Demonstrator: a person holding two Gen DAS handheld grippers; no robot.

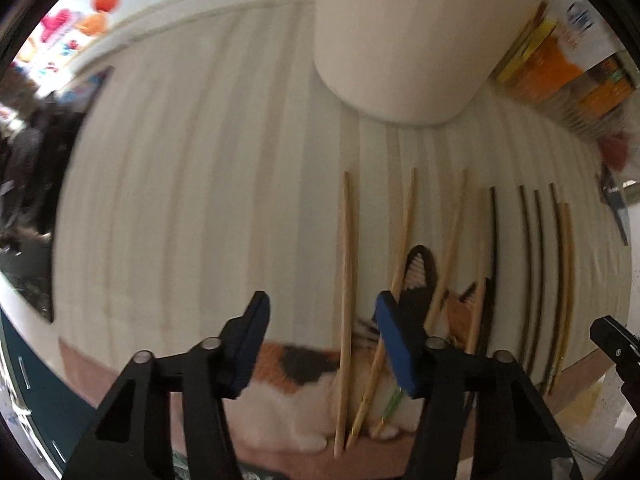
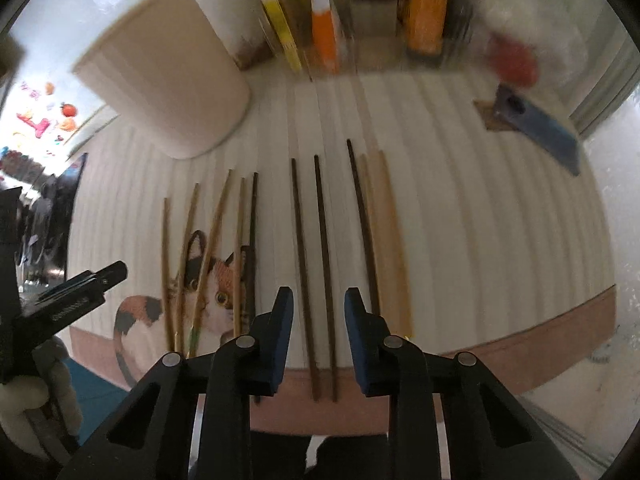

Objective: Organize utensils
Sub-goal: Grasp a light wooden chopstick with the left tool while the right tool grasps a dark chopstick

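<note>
Several chopsticks lie side by side on a white ribbed mat (image 2: 460, 208) with a calico cat picture. Light wooden ones (image 2: 212, 248) lie left, dark ones (image 2: 320, 264) in the middle, pale flat ones (image 2: 390, 240) right. A cream cylindrical holder (image 2: 168, 80) stands at the back left; it also shows in the left wrist view (image 1: 416, 32). My right gripper (image 2: 319, 304) is open and empty, straddling the two dark chopsticks. My left gripper (image 1: 322, 308) is open and empty above the mat, just left of a light chopstick (image 1: 346, 300). The dark ones (image 1: 536, 280) lie to its right.
Books and boxes (image 2: 324, 20) stand along the back edge. A blue flat tool (image 2: 540, 128) and a red object (image 2: 516, 64) lie at the back right. A teal surface (image 1: 36, 392) borders the mat's front left.
</note>
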